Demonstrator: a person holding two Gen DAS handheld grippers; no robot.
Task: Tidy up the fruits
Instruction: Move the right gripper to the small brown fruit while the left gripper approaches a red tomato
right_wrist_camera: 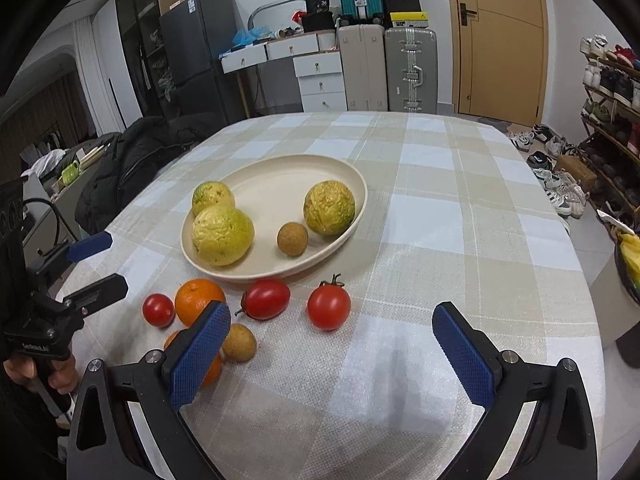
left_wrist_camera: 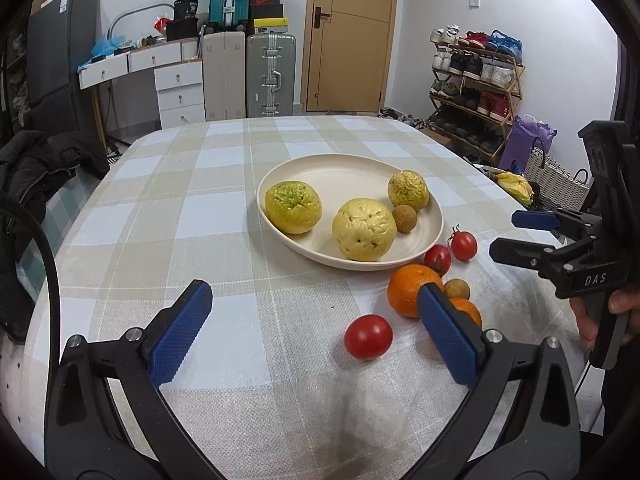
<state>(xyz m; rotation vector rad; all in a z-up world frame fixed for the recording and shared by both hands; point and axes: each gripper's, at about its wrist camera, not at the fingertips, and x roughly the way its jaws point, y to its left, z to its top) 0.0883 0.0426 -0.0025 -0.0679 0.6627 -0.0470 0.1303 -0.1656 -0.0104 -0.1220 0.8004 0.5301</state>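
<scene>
Here the table [left_wrist_camera: 224,184], under a beige and white checked cloth, has wide bare stretches: the whole far half beyond the cream plate [right_wrist_camera: 280,172] is open, and so is the near right part in the right wrist view. The table's left edge runs close to a black jacket [right_wrist_camera: 136,160]; beyond the far edge stand suitcases and a door, and a shoe rack [left_wrist_camera: 476,80] sits off the right side.

The plate lies near the table's middle. On it are three yellow-green guavas [left_wrist_camera: 293,207] and one small brown longan [right_wrist_camera: 293,239], the longan just beside the guava at the plate's right rim. On the cloth just in front of the plate lie the loose fruits, close together: an orange [right_wrist_camera: 199,299], a second orange [left_wrist_camera: 466,308] partly hidden behind a blue pad, three tomatoes [right_wrist_camera: 329,306] and another brown longan [right_wrist_camera: 240,342].

The left gripper [left_wrist_camera: 314,334] hovers low over the near cloth with its jaws spread wide, nothing between them; a tomato [left_wrist_camera: 368,336] sits just inside its right pad. The right gripper [right_wrist_camera: 332,354] is likewise spread wide and empty, over bare cloth, with the fruit cluster at its left pad.
</scene>
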